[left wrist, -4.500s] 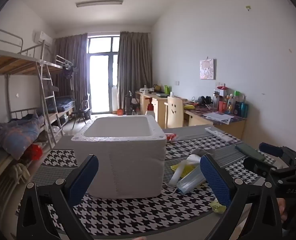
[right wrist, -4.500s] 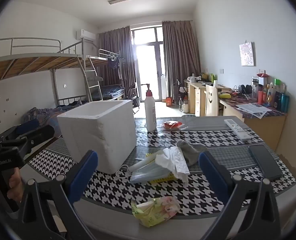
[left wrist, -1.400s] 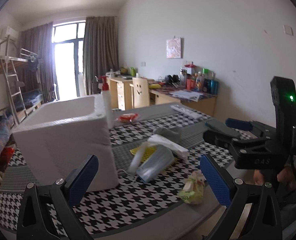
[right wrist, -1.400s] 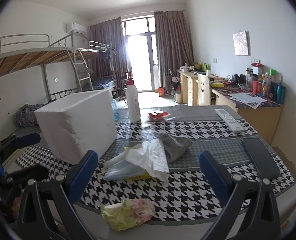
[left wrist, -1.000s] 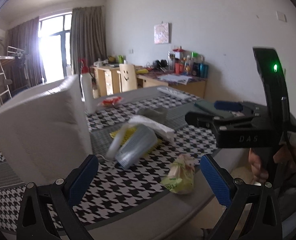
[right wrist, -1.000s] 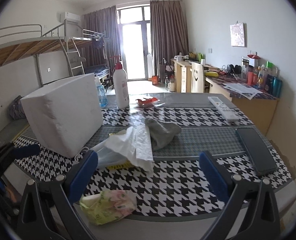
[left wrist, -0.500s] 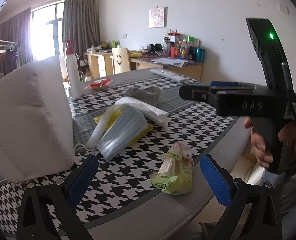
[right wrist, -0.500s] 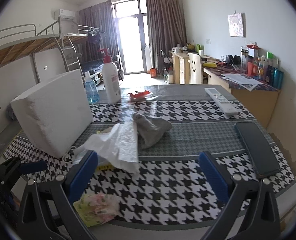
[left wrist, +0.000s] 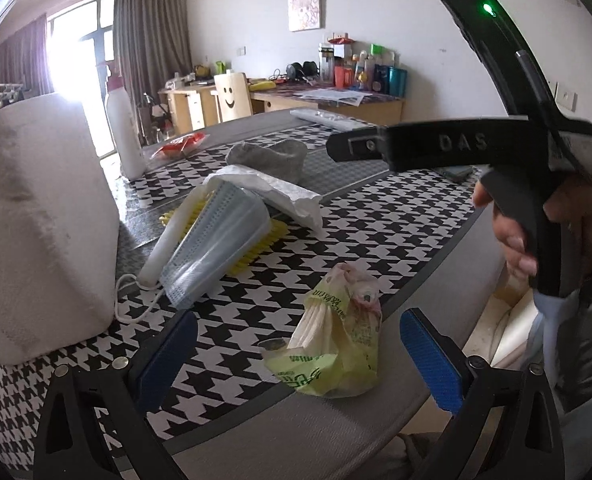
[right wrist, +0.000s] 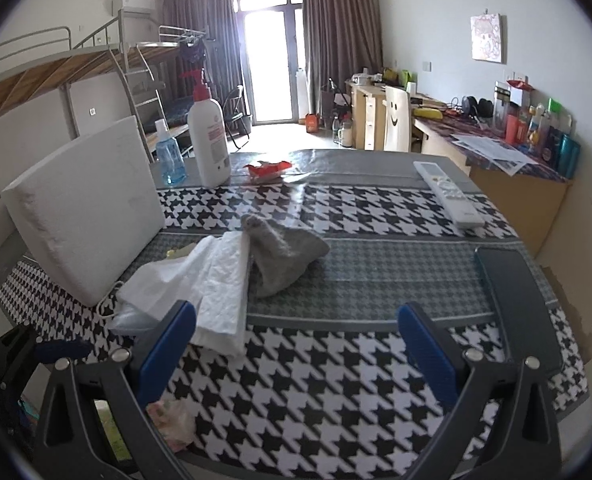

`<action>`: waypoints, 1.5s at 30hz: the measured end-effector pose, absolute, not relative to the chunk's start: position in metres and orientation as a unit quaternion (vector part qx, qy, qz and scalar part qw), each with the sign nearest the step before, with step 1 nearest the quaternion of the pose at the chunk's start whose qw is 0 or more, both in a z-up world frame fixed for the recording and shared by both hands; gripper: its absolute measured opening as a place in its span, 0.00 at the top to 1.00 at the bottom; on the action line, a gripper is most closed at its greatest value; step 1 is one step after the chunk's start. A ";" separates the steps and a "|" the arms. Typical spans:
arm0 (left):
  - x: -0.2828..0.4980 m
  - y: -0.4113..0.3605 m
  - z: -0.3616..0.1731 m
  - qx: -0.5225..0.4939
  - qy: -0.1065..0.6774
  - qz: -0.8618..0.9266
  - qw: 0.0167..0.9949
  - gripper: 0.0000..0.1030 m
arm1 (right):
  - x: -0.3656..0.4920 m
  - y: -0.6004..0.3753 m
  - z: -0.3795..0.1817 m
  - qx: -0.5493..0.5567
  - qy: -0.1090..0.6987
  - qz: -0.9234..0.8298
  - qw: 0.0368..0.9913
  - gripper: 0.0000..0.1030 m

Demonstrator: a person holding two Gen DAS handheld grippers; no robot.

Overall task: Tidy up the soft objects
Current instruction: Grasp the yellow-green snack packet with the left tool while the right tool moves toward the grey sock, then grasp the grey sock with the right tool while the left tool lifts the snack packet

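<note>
While jaws gape, tissue pack [left wrist: 334, 340] sits between.

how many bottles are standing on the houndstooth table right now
2: a tall white pump bottle at the far edge, and a small blue bottle just left of it, beside the foam box, which may hide others.

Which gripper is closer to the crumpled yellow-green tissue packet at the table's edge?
Left. The left gripper is open with the tissue packet right between its fingers. The right gripper hangs open over the table, the packet beside its left finger.
</note>
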State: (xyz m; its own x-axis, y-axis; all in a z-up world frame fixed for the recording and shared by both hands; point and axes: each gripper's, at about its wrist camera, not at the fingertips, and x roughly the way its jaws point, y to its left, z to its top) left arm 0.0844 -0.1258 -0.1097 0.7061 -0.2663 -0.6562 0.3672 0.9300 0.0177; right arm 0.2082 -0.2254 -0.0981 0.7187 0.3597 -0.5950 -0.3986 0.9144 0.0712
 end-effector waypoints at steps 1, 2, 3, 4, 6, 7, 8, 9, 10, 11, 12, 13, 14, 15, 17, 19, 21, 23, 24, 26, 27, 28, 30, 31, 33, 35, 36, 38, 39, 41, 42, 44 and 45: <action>0.085 -0.126 -0.110 0.072 0.344 -0.174 0.920 0.04 | 0.210 -0.225 -0.098 -0.032 0.315 0.203 0.927 0.01; 0.085 -0.127 -0.111 0.071 0.345 -0.174 0.919 0.06 | 0.211 -0.226 -0.099 -0.033 0.316 0.205 0.926 0.01; 0.086 -0.128 -0.111 0.070 0.347 -0.174 0.919 0.09 | 0.212 -0.226 -0.099 -0.032 0.317 0.207 0.925 0.01; 0.086 -0.129 -0.112 0.071 0.350 -0.175 0.918 0.11 | 0.214 -0.226 -0.100 -0.032 0.319 0.209 0.924 0.01; 0.087 -0.132 -0.115 0.075 0.355 -0.176 0.915 0.12 | 0.216 -0.226 -0.101 -0.033 0.320 0.212 0.923 0.01; 0.088 -0.134 -0.117 0.078 0.357 -0.176 0.914 0.16 | 0.217 -0.226 -0.102 -0.034 0.321 0.214 0.922 0.01; 0.089 -0.136 -0.118 0.080 0.360 -0.179 0.912 0.17 | 0.218 -0.226 -0.103 -0.033 0.323 0.216 0.921 0.01; 0.089 -0.137 -0.119 0.082 0.362 -0.181 0.911 0.19 | 0.220 -0.226 -0.104 -0.032 0.324 0.219 0.920 0.01; 0.089 -0.138 -0.120 0.085 0.364 -0.181 0.910 0.20 | 0.221 -0.225 -0.104 -0.031 0.326 0.220 0.919 0.01; 0.090 -0.140 -0.122 0.087 0.366 -0.180 0.909 0.21 | 0.223 -0.225 -0.105 -0.031 0.327 0.222 0.918 0.01; 0.091 -0.141 -0.123 0.088 0.369 -0.180 0.907 0.25 | 0.224 -0.225 -0.105 -0.031 0.327 0.224 0.918 0.01; 0.092 -0.143 -0.124 0.088 0.371 -0.181 0.906 0.29 | 0.225 -0.224 -0.105 -0.031 0.327 0.226 0.917 0.01; 0.092 -0.143 -0.126 0.087 0.374 -0.183 0.905 0.30 | 0.228 -0.224 -0.106 -0.032 0.328 0.227 0.916 0.01; 0.093 -0.144 -0.127 0.087 0.377 -0.185 0.903 0.31 | 0.229 -0.223 -0.106 -0.033 0.330 0.228 0.916 0.01; 0.092 -0.144 -0.128 0.085 0.374 -0.187 0.904 0.33 | 0.232 -0.221 -0.107 -0.035 0.330 0.231 0.915 0.01; 0.090 -0.142 -0.128 0.083 0.369 -0.190 0.906 0.38 | 0.236 -0.219 -0.107 -0.040 0.331 0.231 0.914 0.01; 0.090 -0.141 -0.129 0.081 0.364 -0.188 0.909 0.48 | 0.239 -0.217 -0.107 -0.042 0.331 0.234 0.913 0.01; 0.090 -0.141 -0.128 0.082 0.363 -0.189 0.909 0.62 | 0.243 -0.214 -0.108 -0.044 0.335 0.235 0.912 0.01; 0.091 -0.142 -0.127 0.084 0.364 -0.190 0.908 0.64 | 0.245 -0.213 -0.109 -0.044 0.337 0.235 0.911 0.01; 0.092 -0.141 -0.126 0.083 0.365 -0.194 0.907 0.69 | 0.249 -0.209 -0.110 -0.047 0.342 0.235 0.909 0.01; 0.092 -0.140 -0.125 0.082 0.365 -0.195 0.907 0.69 | 0.250 -0.208 -0.110 -0.049 0.343 0.236 0.908 0.01; 0.093 -0.140 -0.125 0.082 0.365 -0.194 0.907 0.69 | 0.251 -0.206 -0.109 -0.051 0.342 0.236 0.908 0.01; 0.092 -0.138 -0.123 0.082 0.364 -0.192 0.908 0.69 | 0.253 -0.202 -0.108 -0.052 0.341 0.241 0.907 0.01; 0.094 -0.135 -0.121 0.079 0.363 -0.191 0.909 0.69 | 0.254 -0.201 -0.107 -0.053 0.341 0.242 0.907 0.01; 0.096 -0.131 -0.118 0.076 0.360 -0.188 0.911 0.69 | 0.258 -0.197 -0.106 -0.058 0.343 0.239 0.907 0.01; 0.096 -0.127 -0.114 0.074 0.354 -0.181 0.915 0.69 | 0.263 -0.195 -0.105 -0.059 0.347 0.237 0.905 0.01; 0.096 -0.125 -0.112 0.072 0.351 -0.177 0.917 0.69 | 0.266 -0.195 -0.104 -0.057 0.348 0.237 0.905 0.01; 0.097 -0.120 -0.110 0.068 0.349 -0.173 0.919 0.69 | 0.272 -0.195 -0.104 -0.054 0.350 0.236 0.905 0.01; 0.098 -0.118 -0.110 0.067 0.348 -0.171 0.919 0.69 | 0.275 -0.194 -0.104 -0.056 0.353 0.235 0.904 0.04; 0.098 -0.115 -0.109 0.065 0.348 -0.167 0.920 0.69 | 0.280 -0.192 -0.108 -0.056 0.363 0.231 0.901 0.08; 0.098 -0.113 -0.109 0.064 0.348 -0.165 0.921 0.69 | 0.283 -0.191 -0.111 -0.054 0.370 0.234 0.898 0.12; 0.098 -0.109 -0.108 0.061 0.347 -0.162 0.922 0.69 | 0.289 -0.191 -0.117 -0.048 0.386 0.233 0.891 0.17; 0.098 -0.107 -0.107 0.060 0.346 -0.159 0.923 0.69 | 0.291 -0.191 -0.119 -0.046 0.391 0.233 0.889 0.19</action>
